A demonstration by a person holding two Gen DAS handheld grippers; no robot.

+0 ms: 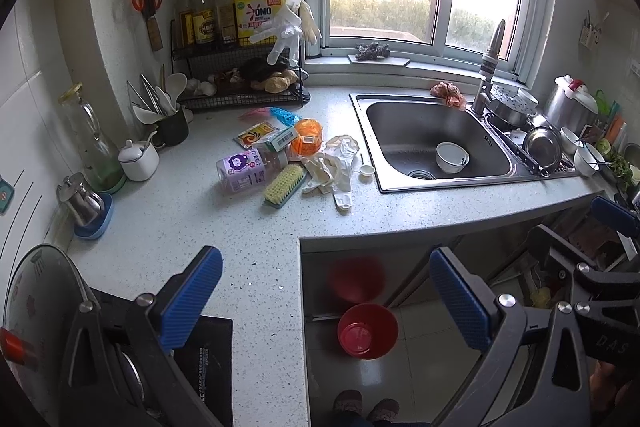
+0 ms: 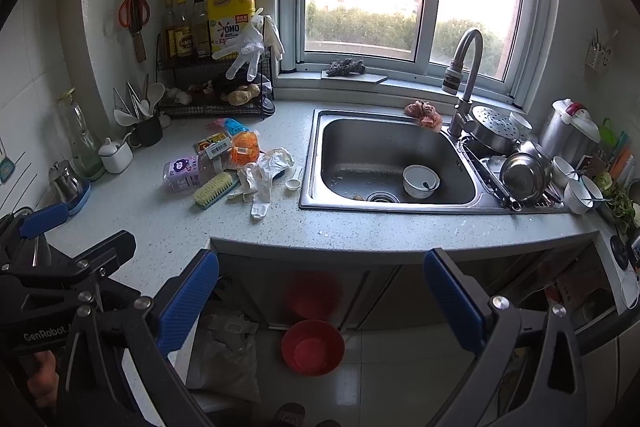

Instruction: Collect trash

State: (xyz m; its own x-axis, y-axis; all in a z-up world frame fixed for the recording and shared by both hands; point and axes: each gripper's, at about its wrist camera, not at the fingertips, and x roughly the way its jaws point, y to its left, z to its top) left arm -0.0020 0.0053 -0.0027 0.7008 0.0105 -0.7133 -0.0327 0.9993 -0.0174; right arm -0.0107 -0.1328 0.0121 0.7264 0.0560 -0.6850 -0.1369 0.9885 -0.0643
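A heap of trash lies on the speckled counter (image 1: 224,227) left of the sink: a clear bottle with a purple label (image 1: 248,167) (image 2: 186,171), an orange plastic cup (image 1: 307,137) (image 2: 245,146), crumpled white gloves (image 1: 334,167) (image 2: 266,173), a yellow-red sachet (image 1: 256,135), a barcode box (image 1: 282,139) and a blue mesh piece (image 1: 284,115). My left gripper (image 1: 326,301) is open and empty, held low before the counter's corner. My right gripper (image 2: 322,301) is open and empty, below the counter's front edge. Both are well short of the heap.
A yellow scrub brush (image 1: 284,185) and a small white scoop (image 1: 367,171) lie by the heap. The steel sink (image 1: 436,143) holds a white bowl (image 2: 420,181). A red bucket (image 1: 368,331) (image 2: 313,347) stands on the floor. A wire rack of bottles (image 1: 236,67) stands at the back.
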